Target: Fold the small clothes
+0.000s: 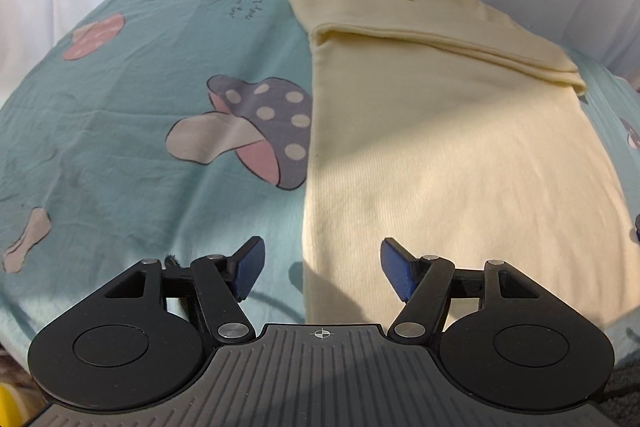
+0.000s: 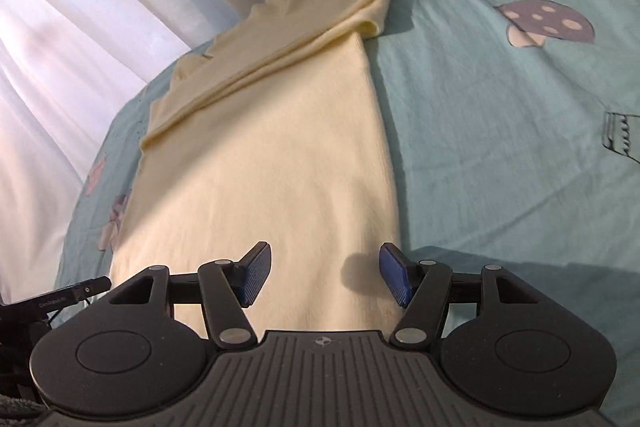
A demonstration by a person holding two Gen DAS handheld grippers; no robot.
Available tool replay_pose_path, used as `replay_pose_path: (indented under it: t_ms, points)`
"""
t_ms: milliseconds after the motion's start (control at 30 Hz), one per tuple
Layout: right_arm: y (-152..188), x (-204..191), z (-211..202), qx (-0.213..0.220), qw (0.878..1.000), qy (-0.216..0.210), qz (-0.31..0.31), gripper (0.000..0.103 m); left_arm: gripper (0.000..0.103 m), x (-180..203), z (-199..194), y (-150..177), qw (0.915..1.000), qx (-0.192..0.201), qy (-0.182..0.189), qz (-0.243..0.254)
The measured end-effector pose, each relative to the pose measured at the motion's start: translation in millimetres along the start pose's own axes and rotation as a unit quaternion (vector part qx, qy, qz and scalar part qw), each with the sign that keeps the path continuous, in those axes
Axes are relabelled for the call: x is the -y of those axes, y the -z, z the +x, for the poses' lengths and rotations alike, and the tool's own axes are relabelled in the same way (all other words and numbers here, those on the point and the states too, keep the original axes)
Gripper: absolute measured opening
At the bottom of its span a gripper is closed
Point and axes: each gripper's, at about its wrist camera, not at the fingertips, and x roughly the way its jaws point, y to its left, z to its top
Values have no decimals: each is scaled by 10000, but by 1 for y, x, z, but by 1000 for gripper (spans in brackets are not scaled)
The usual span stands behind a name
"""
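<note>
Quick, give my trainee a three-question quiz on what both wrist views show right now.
1. True or false: the pale yellow knit garment lies on the teal mushroom-print bedsheet.
2. The left gripper is: A) shut on cloth, B) open and empty, C) out of view.
3. Fill in: the sleeve is folded ____ the garment's body.

Key: 1 true; 2 B; 3 across. The right gripper is likewise open, holding nothing.

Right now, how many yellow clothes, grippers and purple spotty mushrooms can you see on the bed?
Yellow clothes: 1, the pale yellow garment, lying partly folded on the teal bedsheet.
Grippers: 2, the left gripper and the right gripper, both open and empty.
Purple spotty mushrooms: at least 2, one in the left view, one in the right view.
Total: 5
</note>
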Motion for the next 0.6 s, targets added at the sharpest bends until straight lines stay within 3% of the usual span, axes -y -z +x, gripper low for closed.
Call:
replay_pose_path:
  t_ms: [200, 267, 433, 600]
  points:
    - [19, 12, -12, -315, 9990, 294, -136, 54, 71, 5, -5, 11, 9989, -355, 241, 212]
    - [23, 16, -13, -323, 9993, 198, -77, 53, 69, 3, -2, 10, 9987, -433, 232, 162]
    - [20, 24, -14, -345, 9991, 10, 258, 45, 61, -7, 13, 5, 9932, -780, 855, -109]
    - [21, 31, -9, -562, 9959, -364, 615, 37, 52, -10, 18, 3, 9902, -996, 974, -11]
